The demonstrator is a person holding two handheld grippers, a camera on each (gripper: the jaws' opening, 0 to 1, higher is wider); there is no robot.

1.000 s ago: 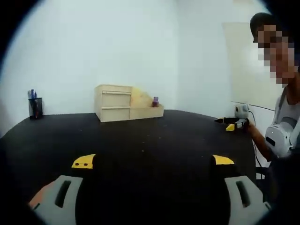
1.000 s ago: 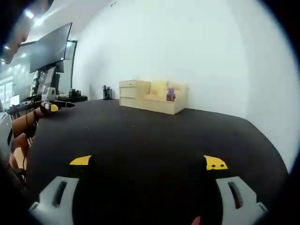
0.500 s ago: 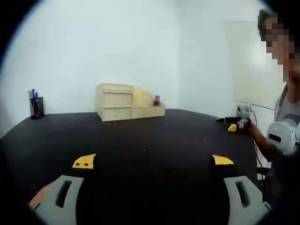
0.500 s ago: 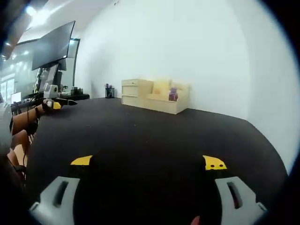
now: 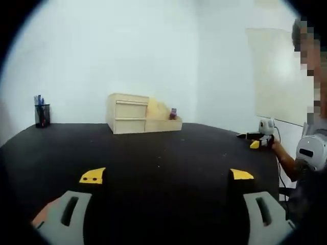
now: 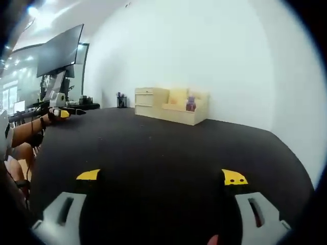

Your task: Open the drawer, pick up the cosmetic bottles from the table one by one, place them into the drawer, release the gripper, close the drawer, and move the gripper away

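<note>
We see both released grippers, left gripper (image 5: 166, 176) and right gripper (image 6: 161, 177), well apart from the drawer unit (image 5: 127, 113) at 12 o'clock across the table (image 5: 163, 153).

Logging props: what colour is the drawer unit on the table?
Pale, light wood drawer unit, clearest in the left gripper view.

Left claw (image 5: 166, 176) jaws spread wide, empty; right claw (image 6: 161, 177) likewise.

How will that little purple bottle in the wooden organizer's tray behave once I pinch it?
The purple bottle looks small beside the wooden organizer, so probably light. It stands upright and narrow in the open tray, so it may tip if nudged. It is too blurred to judge its surface; a smooth cosmetic casing could slip.
</note>
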